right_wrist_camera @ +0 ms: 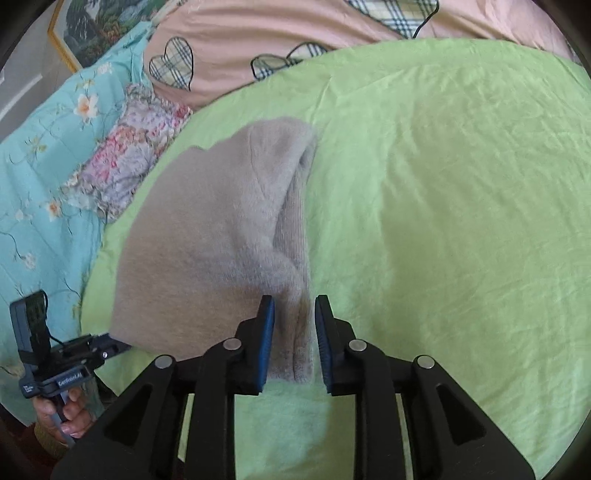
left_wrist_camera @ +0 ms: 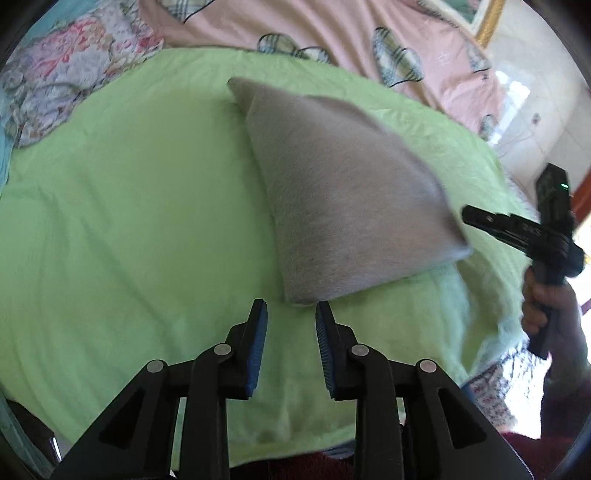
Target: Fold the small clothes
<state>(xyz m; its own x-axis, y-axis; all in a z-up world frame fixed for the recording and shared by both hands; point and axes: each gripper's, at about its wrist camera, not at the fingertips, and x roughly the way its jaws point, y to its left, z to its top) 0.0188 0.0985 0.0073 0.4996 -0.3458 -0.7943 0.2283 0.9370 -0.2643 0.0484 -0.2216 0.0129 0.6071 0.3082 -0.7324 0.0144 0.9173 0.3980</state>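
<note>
A folded beige fuzzy garment [left_wrist_camera: 343,192] lies on a light green sheet [left_wrist_camera: 129,221]. My left gripper [left_wrist_camera: 291,310] is open and empty, just short of the garment's near corner. In the right wrist view the same garment [right_wrist_camera: 207,240] lies on the sheet [right_wrist_camera: 443,221], its ribbed edge toward me. My right gripper [right_wrist_camera: 294,306] is open, its jaws on either side of the garment's near edge, not closed on it. The right gripper also shows in the left wrist view [left_wrist_camera: 465,216] at the garment's right side. The left gripper also shows in the right wrist view [right_wrist_camera: 118,343].
A pink quilt with plaid hearts [left_wrist_camera: 369,29] lies beyond the sheet. A floral cloth [left_wrist_camera: 66,74] and a turquoise flowered cover [right_wrist_camera: 44,147] lie to the left. A framed picture [right_wrist_camera: 92,26] hangs on the wall.
</note>
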